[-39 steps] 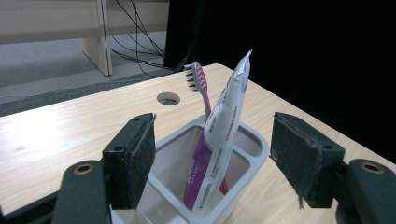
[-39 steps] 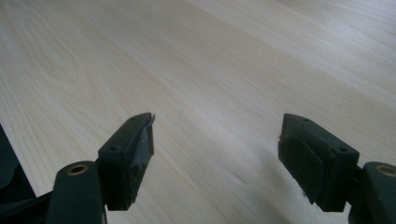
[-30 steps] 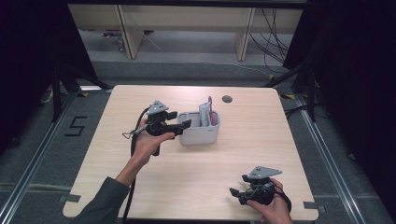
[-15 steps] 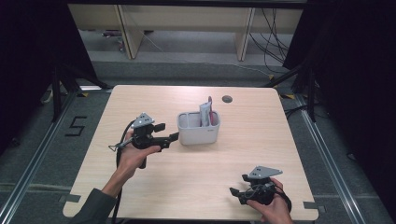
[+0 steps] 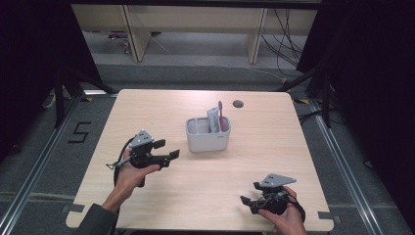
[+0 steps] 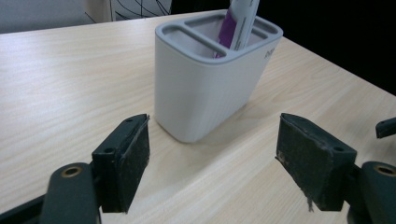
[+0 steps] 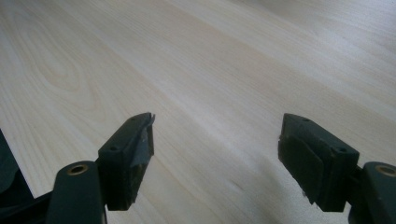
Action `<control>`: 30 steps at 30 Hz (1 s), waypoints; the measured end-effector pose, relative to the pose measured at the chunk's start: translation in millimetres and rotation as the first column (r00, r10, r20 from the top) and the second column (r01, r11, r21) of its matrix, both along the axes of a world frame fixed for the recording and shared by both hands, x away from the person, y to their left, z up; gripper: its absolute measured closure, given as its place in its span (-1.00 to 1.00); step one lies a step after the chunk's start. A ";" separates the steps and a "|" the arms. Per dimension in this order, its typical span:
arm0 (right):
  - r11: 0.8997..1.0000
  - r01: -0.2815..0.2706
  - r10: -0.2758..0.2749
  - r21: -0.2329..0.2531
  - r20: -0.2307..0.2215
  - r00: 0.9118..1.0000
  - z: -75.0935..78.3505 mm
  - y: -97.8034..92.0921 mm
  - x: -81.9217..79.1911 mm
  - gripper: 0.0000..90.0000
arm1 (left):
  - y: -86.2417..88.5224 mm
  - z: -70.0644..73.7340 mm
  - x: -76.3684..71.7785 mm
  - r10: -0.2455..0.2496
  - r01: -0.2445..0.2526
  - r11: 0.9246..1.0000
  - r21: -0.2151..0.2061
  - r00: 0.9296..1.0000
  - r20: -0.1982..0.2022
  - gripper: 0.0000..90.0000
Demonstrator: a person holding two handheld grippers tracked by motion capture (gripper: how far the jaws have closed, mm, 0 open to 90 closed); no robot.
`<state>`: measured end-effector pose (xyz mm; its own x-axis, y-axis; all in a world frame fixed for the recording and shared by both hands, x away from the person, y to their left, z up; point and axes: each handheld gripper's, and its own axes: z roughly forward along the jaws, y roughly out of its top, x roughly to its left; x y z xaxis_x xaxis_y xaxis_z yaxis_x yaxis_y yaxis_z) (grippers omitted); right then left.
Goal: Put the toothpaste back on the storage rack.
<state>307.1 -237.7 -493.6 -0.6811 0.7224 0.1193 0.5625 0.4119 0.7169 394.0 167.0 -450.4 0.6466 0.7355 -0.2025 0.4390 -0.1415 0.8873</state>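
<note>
Clearly the left gripper [image 5: 166, 151], jaws wide apart and empty, sits just left of the holder [image 5: 207, 134]; the right gripper [image 5: 250, 200], also spread, lies well apart

The high view looks forward and down over the whole light wooden table [image 5: 195, 196]. The left gripper view sits low, close to the grey-white plastic compartment holder [image 6: 205, 88], shared with the high view [image 5: 208, 134]. The right gripper view skims bare tabletop nearby.
</note>
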 end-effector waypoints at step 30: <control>1.000 -0.010 0.010 0.014 0.009 1.000 -0.4 -2.9 1.6 -0.38 | 19.6 -38.3 -32.8 -0.046 0.047 0.998 0.035 0.998 -0.034 -0.61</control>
<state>308.7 -240.6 -494.0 -0.6891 0.7141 0.1231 0.5520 0.4073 0.7276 361.2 186.6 -488.7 0.6736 0.7121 -0.1982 0.4600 -0.1940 0.8665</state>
